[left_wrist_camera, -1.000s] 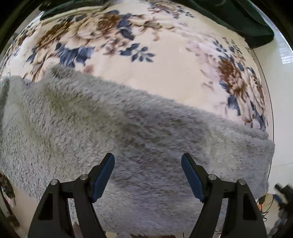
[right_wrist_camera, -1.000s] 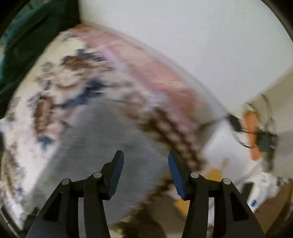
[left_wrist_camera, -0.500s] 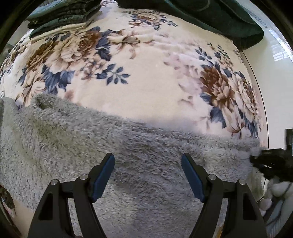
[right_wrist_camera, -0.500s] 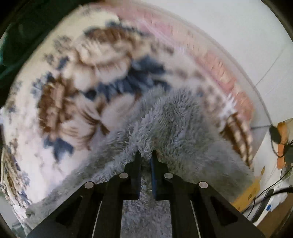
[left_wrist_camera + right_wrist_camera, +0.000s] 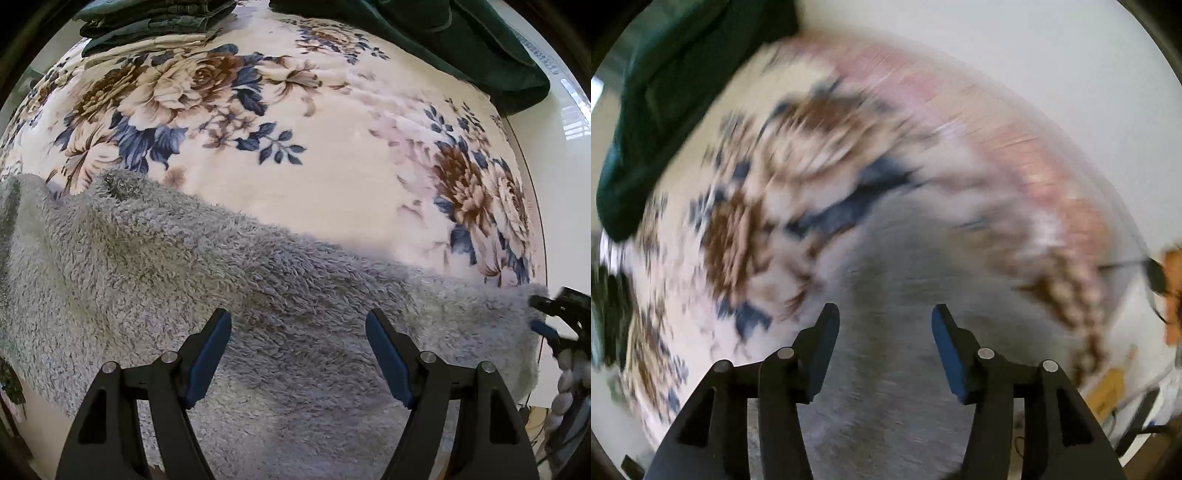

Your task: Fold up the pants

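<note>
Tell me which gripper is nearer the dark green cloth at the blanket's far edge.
Hard to call, likely neither clearly. The left gripper hangs open over the grey fleece pants, the dark green cloth far beyond. The right gripper, open, sits above the pants' end, also well short.

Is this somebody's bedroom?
Probably a bedroom, or at least a home. Fluffy grey pants lie spread on a soft flowered blanket that looks like a bed cover, and folded dark green clothes sit at its far edge.

A cream floral blanket [image 5: 332, 177] covers the surface, with a dark green cloth [image 5: 461, 44] and folded dark garments [image 5: 155, 18] at its far edge.
</note>
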`<action>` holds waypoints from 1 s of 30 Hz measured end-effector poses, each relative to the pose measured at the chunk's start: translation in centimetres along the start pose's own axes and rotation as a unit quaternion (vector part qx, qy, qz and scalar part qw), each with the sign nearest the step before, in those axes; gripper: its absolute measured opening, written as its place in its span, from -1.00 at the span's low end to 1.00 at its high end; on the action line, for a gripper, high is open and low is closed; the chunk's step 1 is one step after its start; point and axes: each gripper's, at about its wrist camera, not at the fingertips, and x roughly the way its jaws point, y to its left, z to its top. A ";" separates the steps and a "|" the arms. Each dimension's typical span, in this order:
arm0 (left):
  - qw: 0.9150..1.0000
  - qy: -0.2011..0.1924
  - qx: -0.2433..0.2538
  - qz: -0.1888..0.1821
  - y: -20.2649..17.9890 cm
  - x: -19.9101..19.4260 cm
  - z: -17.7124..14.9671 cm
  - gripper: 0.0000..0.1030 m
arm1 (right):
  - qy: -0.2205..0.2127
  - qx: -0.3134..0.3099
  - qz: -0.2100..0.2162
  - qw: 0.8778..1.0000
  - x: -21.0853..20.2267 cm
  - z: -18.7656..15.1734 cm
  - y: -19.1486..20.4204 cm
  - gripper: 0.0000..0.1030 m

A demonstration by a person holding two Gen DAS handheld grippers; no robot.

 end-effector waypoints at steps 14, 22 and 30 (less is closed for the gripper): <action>0.999 0.009 -0.032 -0.018 3.2 -0.5 -2.6 0.43 | 0.091 0.051 -0.150 0.983 3.1 -7.2 -5.3 -0.18; 0.993 -0.017 -0.120 -0.004 17.0 -6.2 -2.2 0.43 | 0.144 -0.111 -0.007 0.983 -1.1 -18.5 13.5 0.04; 0.959 -0.084 -0.254 0.092 37.0 -12.9 -0.4 0.43 | 0.199 -0.250 0.105 0.942 1.6 -28.8 36.3 0.04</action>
